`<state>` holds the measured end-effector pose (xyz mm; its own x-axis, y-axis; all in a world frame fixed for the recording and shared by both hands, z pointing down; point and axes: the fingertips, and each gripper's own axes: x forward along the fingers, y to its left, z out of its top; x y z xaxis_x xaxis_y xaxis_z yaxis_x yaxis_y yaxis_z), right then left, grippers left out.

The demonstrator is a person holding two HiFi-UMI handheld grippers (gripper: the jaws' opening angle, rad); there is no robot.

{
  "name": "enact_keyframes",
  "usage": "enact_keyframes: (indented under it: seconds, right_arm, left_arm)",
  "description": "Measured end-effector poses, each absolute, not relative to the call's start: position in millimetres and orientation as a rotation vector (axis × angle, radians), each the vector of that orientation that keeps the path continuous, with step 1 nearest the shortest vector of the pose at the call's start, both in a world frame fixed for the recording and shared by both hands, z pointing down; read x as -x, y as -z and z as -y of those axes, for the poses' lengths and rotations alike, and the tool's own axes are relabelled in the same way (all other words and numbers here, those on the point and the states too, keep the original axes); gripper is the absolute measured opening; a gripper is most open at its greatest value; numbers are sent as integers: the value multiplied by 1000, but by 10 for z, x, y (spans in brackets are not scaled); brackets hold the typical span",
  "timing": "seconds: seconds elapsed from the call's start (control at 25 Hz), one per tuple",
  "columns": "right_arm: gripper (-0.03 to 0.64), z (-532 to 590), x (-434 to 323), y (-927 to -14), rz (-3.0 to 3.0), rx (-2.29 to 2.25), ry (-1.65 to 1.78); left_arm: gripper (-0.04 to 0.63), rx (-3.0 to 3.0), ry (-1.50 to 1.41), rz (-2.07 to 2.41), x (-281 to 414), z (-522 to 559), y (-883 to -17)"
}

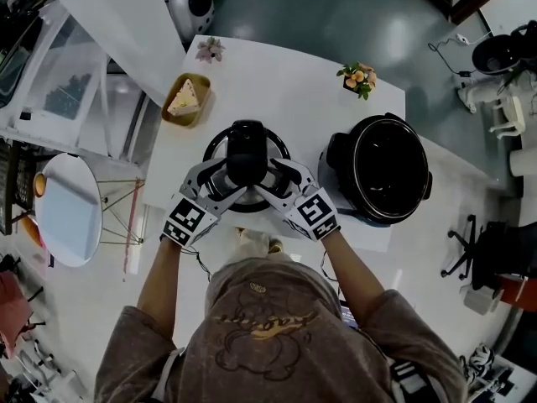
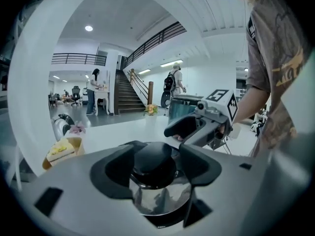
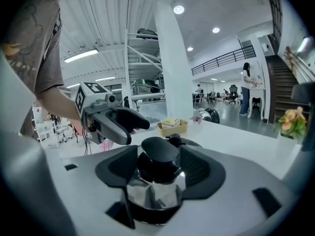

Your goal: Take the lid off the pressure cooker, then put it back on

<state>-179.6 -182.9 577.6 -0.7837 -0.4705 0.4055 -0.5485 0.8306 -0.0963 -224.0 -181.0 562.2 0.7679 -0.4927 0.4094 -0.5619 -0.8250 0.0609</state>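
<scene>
The pressure cooker lid lies on the white table, left of the open black cooker pot. Its black handle stands up from the shiny middle. My left gripper comes in from the lower left and my right gripper from the lower right, and both straddle that handle. In the left gripper view the handle sits between the black pads of the left gripper, which is open. The right gripper view shows the same handle between the spread pads of the right gripper.
A slice of cake in a yellow bowl stands behind the lid on the left. Two small flower pots sit along the far edge. A round side table is left of the table, and an office chair is to the right.
</scene>
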Motion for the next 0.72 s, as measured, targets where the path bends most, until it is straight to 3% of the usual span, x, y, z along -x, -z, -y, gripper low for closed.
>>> enact_keyframes:
  seconds: [0.72]
  right_arm:
    - [267, 1963, 1979, -6117, 2606, -615, -319]
  left_arm:
    - [264, -2784, -639, 605, 2215, 1978, -6078]
